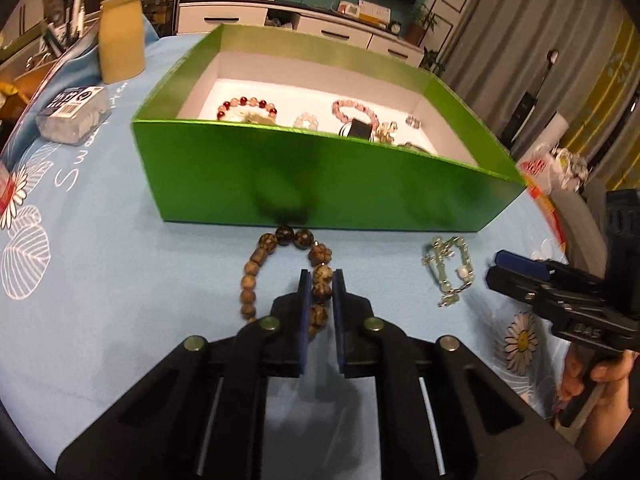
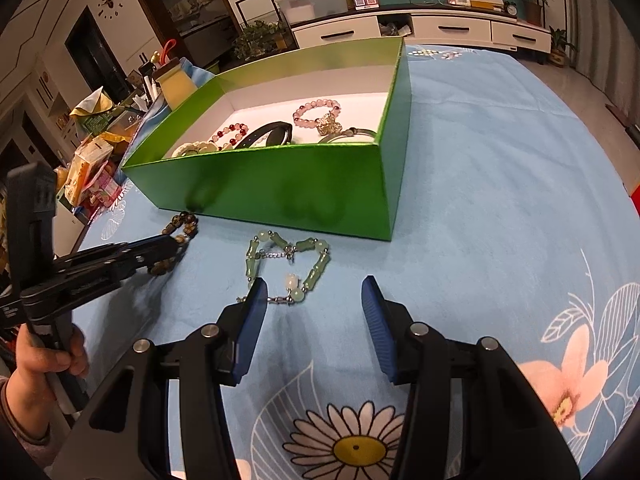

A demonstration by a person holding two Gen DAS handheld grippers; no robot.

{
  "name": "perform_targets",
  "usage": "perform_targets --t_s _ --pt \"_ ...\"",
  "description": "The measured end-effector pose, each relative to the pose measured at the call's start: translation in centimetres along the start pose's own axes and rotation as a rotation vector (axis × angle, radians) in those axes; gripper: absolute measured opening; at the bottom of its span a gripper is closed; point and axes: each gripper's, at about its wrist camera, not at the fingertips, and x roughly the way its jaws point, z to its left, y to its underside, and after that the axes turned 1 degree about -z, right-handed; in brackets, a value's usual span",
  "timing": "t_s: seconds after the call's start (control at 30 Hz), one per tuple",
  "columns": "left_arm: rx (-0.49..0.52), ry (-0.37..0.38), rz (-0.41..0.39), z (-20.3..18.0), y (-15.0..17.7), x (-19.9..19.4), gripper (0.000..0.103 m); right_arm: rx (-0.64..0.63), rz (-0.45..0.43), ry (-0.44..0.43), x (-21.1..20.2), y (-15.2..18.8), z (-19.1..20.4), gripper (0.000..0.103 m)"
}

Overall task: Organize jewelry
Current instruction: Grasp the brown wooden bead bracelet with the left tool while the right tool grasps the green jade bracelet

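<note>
A brown wooden bead bracelet [image 1: 256, 270] lies on the blue cloth in front of the green box [image 1: 320, 188]. My left gripper [image 1: 321, 286] is shut on its right-hand beads; it also shows in the right wrist view [image 2: 176, 246]. A pale green jade bracelet [image 2: 288, 266] lies on the cloth just ahead of my right gripper [image 2: 314, 290], which is open and empty. The jade bracelet also shows in the left wrist view [image 1: 450, 266]. The green box [image 2: 280, 184] holds several bracelets, among them a pink bead one [image 2: 316, 114] and a dark red one [image 1: 248, 106].
A yellow jar [image 1: 120, 40] and a clear plastic packet [image 1: 74, 114] stand on the cloth left of the box. Snack boxes [image 2: 90, 176] clutter the table's left edge. My right gripper shows at the right of the left wrist view [image 1: 520, 276].
</note>
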Motion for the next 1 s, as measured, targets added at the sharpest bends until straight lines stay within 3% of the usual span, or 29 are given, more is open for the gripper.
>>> perform_targets --t_s 0.27,0.57,0.63,0.67,0.7,0.87,1.0 --pt "-0.113 0.049 -0.051 2.2 0.3 -2.8 0.01 -0.058 0.007 0.051 1.3 -0.6 1.0 0.049" --pt "-0.17 0.066 -0.061 3.6 0.9 -4.1 0.01 -0.158 0.01 0.158 3.0 -1.2 2.4 0.033" --pt "-0.169 0.067 -0.058 3.5 1.0 -4.0 0.01 -0.19 0.009 0.184 3.2 -1.2 2.8 0.02" --pt "-0.168 0.067 -0.057 3.4 1.0 -3.9 0.01 -0.196 0.01 0.176 3.3 -1.2 2.9 0.017" --pt "-0.166 0.067 -0.057 3.4 1.1 -3.9 0.01 -0.2 0.011 0.171 3.4 -1.3 3.0 0.007" --pt "-0.157 0.074 -0.063 2.8 1.1 -4.2 0.01 -0.189 0.009 0.132 3.0 -1.1 3.4 0.005" --pt "-0.154 0.08 -0.076 2.9 0.9 -4.7 0.01 -0.19 -0.056 0.112 0.9 -0.9 3.7 0.005"
